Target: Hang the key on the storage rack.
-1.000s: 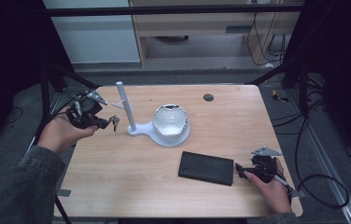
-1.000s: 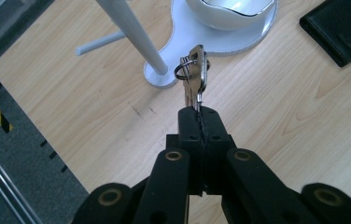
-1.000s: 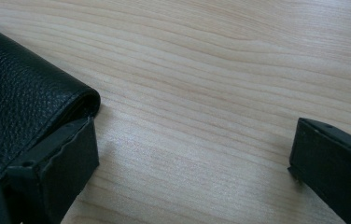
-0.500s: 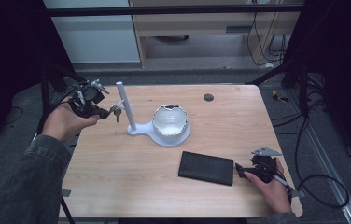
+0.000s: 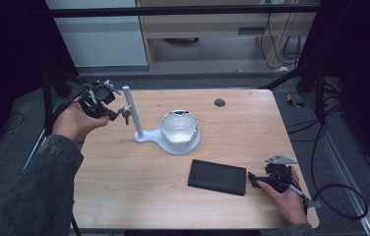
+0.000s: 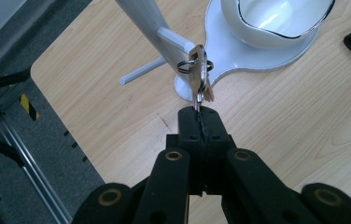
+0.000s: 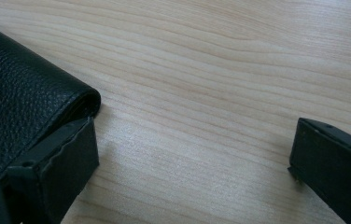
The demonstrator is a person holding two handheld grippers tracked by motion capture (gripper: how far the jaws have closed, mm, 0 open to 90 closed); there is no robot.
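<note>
At the left of the bench (image 5: pixel 124 196), the left gripper (image 5: pixel 115 112) has its jaws pinched tight on a key of a small key bunch (image 6: pixel 198 74), held level so its ring (image 6: pixel 188 65) meets a short peg (image 6: pixel 176 39) on the white stand's post (image 5: pixel 133 113), probably to hang it there; the ring appears just at the peg's tip; the stand's white bowl (image 5: pixel 178 129) sits beside the post, clear of the approach; further right lies a black wallet (image 5: pixel 217 176); the right gripper (image 5: pixel 257 178) rests on the bench with jaws spread wide, holding nothing, one jaw against the wallet's edge.
</note>
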